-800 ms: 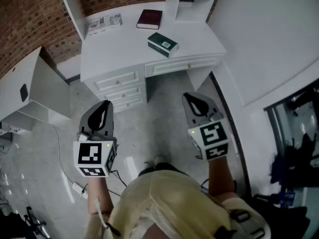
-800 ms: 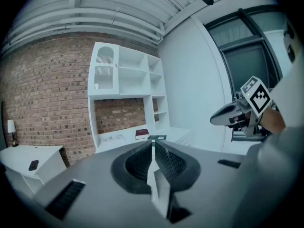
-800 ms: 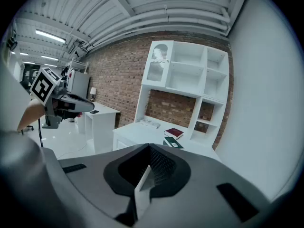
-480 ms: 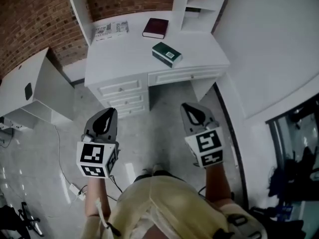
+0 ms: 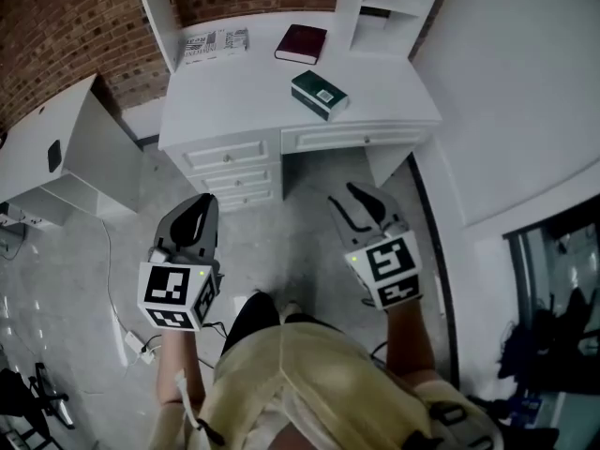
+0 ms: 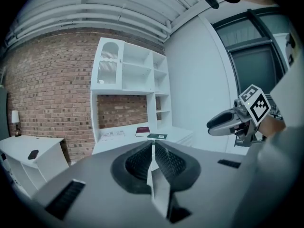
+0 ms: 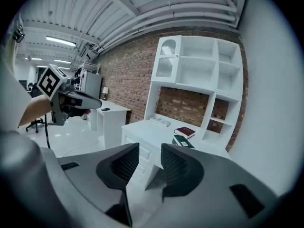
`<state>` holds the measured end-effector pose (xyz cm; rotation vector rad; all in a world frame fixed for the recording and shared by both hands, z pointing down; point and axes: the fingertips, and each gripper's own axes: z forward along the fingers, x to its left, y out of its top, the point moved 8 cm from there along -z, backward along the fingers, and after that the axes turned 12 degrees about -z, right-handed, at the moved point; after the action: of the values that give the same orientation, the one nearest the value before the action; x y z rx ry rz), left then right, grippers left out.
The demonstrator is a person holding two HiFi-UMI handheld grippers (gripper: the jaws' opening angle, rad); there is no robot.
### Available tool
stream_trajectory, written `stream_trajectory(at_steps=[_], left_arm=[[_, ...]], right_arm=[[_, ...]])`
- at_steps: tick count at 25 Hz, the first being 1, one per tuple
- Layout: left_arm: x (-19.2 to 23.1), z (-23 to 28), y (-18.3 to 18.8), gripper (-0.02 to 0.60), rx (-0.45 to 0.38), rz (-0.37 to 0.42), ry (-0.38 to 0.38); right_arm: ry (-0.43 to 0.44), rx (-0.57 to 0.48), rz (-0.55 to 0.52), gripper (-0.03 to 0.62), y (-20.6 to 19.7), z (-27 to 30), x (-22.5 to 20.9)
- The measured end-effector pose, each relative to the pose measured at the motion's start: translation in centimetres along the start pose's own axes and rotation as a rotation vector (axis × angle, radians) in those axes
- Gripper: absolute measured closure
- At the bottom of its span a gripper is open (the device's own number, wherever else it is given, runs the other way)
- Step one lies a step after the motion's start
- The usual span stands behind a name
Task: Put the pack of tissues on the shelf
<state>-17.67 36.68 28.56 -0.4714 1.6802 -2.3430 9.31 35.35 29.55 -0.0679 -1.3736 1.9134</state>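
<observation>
Approach step: both grippers short of the desk, nothing picked up yet.
Left gripper (image 5: 195,216) has its jaws together and empty; right gripper (image 5: 348,201) has its jaws apart with nothing between. Both hang over the floor before the desk (image 5: 225,101). The green pack of tissues (image 5: 320,95) lies near the desk's front edge, right of centre. Next, probably: step in, clamp the pack, lift it to the shelf (image 5: 380,12) at the back right corner.
</observation>
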Motion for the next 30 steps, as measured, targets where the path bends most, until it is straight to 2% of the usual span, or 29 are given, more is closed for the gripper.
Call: stream_trajectory(at_steps=[9, 16, 20, 30], left_arm=[[2.1, 4.0, 0.4, 0.561, -0.005, 0.006, -0.028], [6.2, 9.1, 0.8, 0.561, 0.033, -0.006, -0.109], [8.0, 12.1, 0.8, 0.561, 0.086, -0.016, -0.143], [12.3, 18.4, 2.3, 0.561, 0.127, 0.048, -0.212]], right_arm=[[0.044, 0.026, 0.013, 0.394, 0.4, 3.5, -0.8], [0.02, 0.064, 0.026, 0.349, 2.0, 8.3, -2.4], [-0.004, 0.1, 0.041, 0.332, 1.8, 11.1, -4.0], [-0.045, 0.156, 0.067, 0.304, 3.1, 17.8, -6.7]])
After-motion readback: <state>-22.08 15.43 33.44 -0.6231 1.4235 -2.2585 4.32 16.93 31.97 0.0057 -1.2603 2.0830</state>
